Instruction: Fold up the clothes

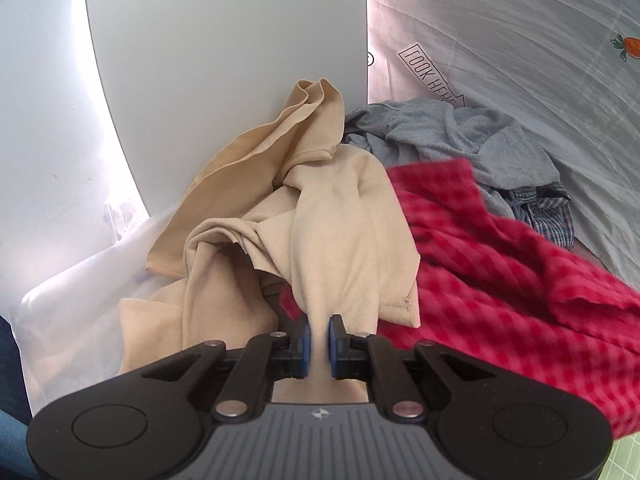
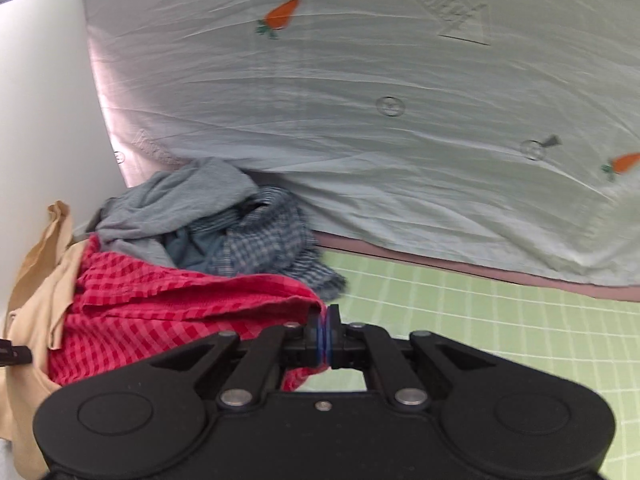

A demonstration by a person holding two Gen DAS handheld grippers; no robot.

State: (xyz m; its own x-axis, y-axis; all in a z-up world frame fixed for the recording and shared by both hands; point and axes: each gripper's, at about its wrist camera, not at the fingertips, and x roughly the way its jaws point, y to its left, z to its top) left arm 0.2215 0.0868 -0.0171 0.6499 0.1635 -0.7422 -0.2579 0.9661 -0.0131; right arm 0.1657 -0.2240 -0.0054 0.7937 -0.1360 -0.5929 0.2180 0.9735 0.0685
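While the left tool (image 1: pixel 319 334) pinches a gathered fold of the beige garment (image 1: pixel 340 240) between its blue pads (image 1: pixel 306 340), the cloth rises from the jaws in a taut ridge toward the heap. Pads sit slightly apart, cloth filling the gap; grip looks firm.

Right tool (image 2: pixel 325 334): jaws clenched tight on a corner of the red checked cloth (image 2: pixel 168 304), pads pressed together with only a thin edge of fabric between them. Red cloth stretches from that corner leftward across the heap; in the left wrist view it is blurred, so its weave is hard to read there.

Heap lies on a green gridded mat (image 2: pixel 480 328). Behind the red cloth: a grey garment (image 2: pixel 176 204) crumpled on top, a blue checked shirt (image 2: pixel 272 248) just beside it, touching. Beige garment sits at the left of the heap, against a white panel (image 1: pixel 224 60).

Backdrop: pale sheet (image 2: pixel 360 140) printed with carrots (image 2: pixel 282 14), draped behind the pile.
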